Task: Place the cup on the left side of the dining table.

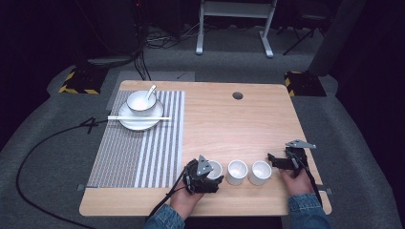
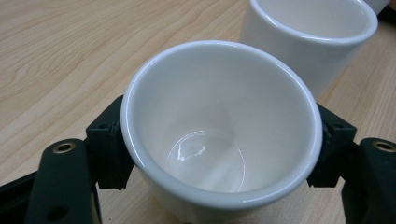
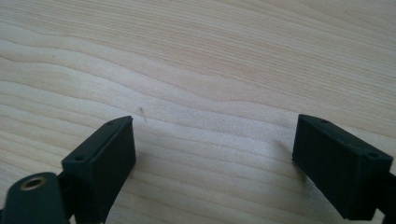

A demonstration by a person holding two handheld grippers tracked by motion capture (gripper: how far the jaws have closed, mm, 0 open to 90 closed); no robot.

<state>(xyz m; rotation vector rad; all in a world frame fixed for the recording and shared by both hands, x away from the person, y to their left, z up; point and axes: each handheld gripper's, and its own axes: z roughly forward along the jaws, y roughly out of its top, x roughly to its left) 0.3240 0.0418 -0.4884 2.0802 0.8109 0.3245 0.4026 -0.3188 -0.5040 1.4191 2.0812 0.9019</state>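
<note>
Three white cups stand in a row near the table's front edge. My left gripper (image 1: 211, 175) is shut on the left cup (image 1: 215, 168). In the left gripper view both black pads (image 2: 109, 144) press on the sides of this empty cup (image 2: 219, 121), with the middle cup (image 2: 310, 37) just behind it. The middle cup (image 1: 237, 171) and the right cup (image 1: 261, 171) stand free. To the right of the right cup my right gripper (image 1: 273, 160) is open, and only bare wood lies between its jaws (image 3: 212, 154).
A striped placemat (image 1: 143, 148) covers the table's left half. At its far end a white bowl (image 1: 140, 102) with a spoon sits on a plate (image 1: 138, 123), chopsticks (image 1: 138, 118) laid across. A dark round hole (image 1: 237, 95) marks the far middle of the table.
</note>
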